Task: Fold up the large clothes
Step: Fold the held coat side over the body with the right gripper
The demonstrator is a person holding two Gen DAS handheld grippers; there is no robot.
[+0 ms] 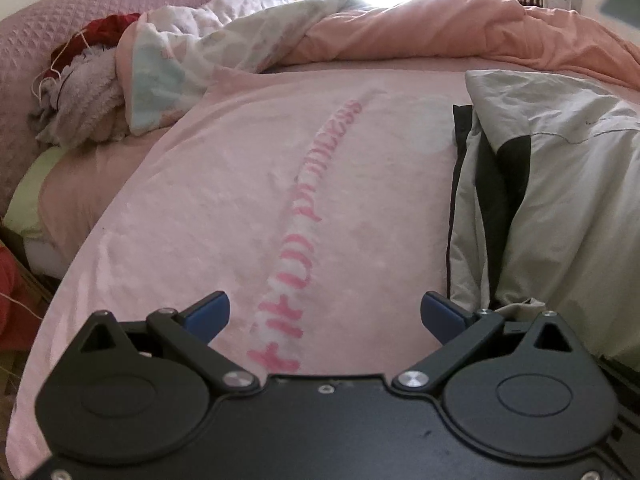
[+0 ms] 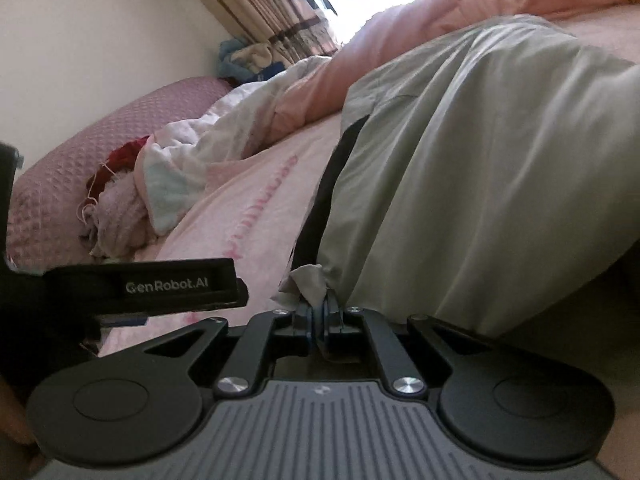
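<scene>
A: We see our left tool [image 1: 325, 314] hanging over the bed [image 1: 80, 184], its 2 blue fingers [image 1: 210, 314] spread wide apart with nothing between them. Under it lies the pale pink blanket [image 1: 192, 216] with pink lettering [image 1: 298, 264] running away from us.

B: And our right tool [image 2: 320, 312] is shut tight, clamped on a bunched corner of the grey garment [image 2: 460, 184]. A small tuft of that cloth pokes out just past the pads.

A: Where do we place the garment?

B: It lies on the bed to the right of the lettering, on top of the pink blanket. From the right wrist view it rises from our tool in long folds. A black panel [image 2: 332, 184] runs along its left edge. From the left wrist view the same grey garment [image 1: 552, 184] lies just beside the right finger, with black showing at its edge and in a fold.

A: Farther back we see a peach duvet [image 1: 440, 28] heaped across the bed, and a patterned white quilt [image 1: 192, 52] crumpled to its left. A purple quilted headboard [image 1: 60, 20] stands at the left, with a pile of red and lilac cloth [image 1: 80, 92] against it.

B: Striped curtains [image 2: 256, 4] hang at a bright window behind all that. We also see the left tool's black body [image 2: 160, 284] in the right wrist view, at the left.
</scene>
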